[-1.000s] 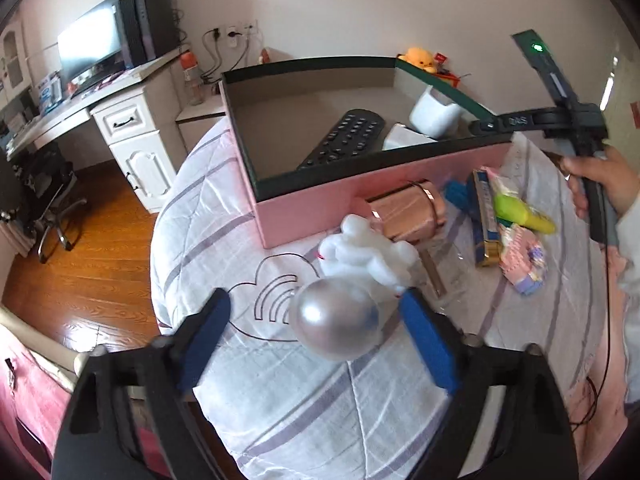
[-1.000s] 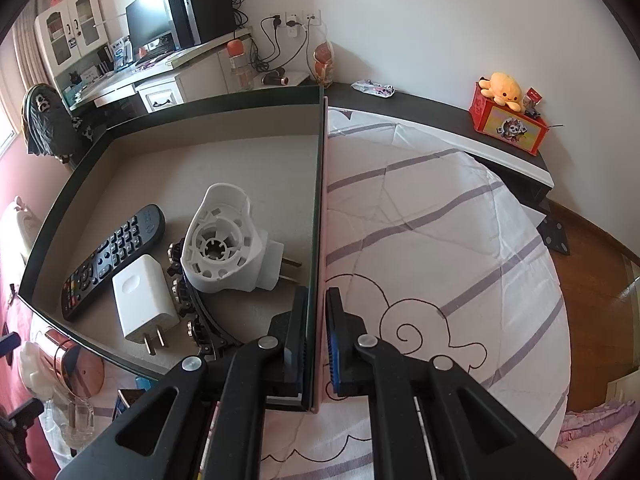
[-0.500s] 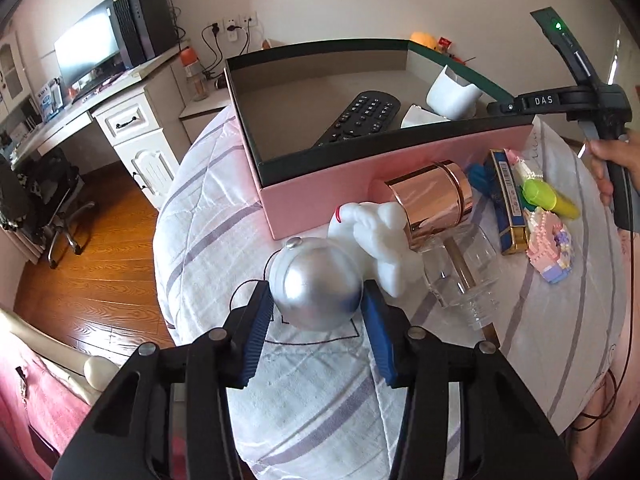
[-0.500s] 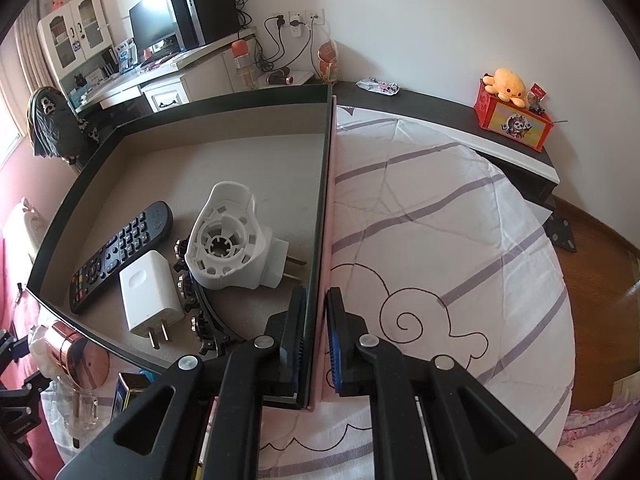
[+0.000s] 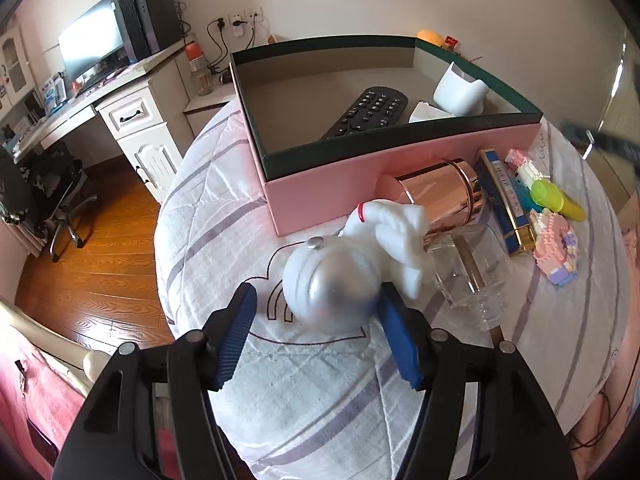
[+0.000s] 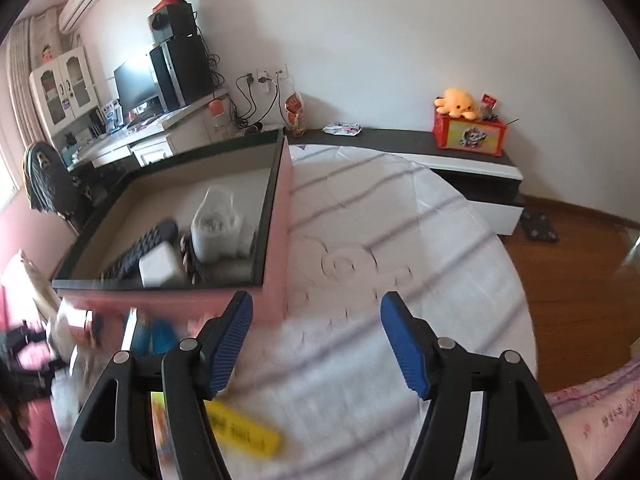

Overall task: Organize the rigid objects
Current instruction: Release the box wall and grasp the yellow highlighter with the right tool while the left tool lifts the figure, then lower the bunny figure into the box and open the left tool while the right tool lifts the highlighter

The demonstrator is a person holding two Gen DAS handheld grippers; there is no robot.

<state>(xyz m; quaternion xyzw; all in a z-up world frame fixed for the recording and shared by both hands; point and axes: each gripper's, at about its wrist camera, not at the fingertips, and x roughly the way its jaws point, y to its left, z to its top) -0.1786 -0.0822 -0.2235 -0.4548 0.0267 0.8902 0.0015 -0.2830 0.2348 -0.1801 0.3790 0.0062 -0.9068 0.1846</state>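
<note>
**Both grippers spread wide over the quilted bed**

The left gripper (image 5: 316, 324) reaches forward and slightly downward over the striped quilt (image 5: 208, 216), its blue pads (image 5: 236, 332) parted on either side of a silver ball (image 5: 332, 288). The right pad looks to be against the ball's flank, while a clear gap shows at the left pad, so the jaws are released and the ball rests on the quilt. The ball sits just in front of the pink box (image 5: 332, 184), touching a white figurine (image 5: 394, 232) behind it (a red band marks the figurine's top).

The right gripper (image 6: 316, 340) hangs above bare quilt near the box corner (image 6: 276, 248), jaws wide apart with nothing between them.

Much of the right wrist view is smeared by motion: the remote (image 6: 140, 250), the white charger (image 6: 160, 268) and the white plug-in device (image 6: 218, 226) inside the box are soft-edged, and the items at lower left cannot be made out beyond a yellow strip (image 6: 240, 426). In the left wrist view, the box wall hides the lower end of the remote (image 5: 368, 112) and most of the charger. A copper canister (image 5: 440, 196) and a clear glass (image 5: 468, 268) lie beside the figurine.
</note>
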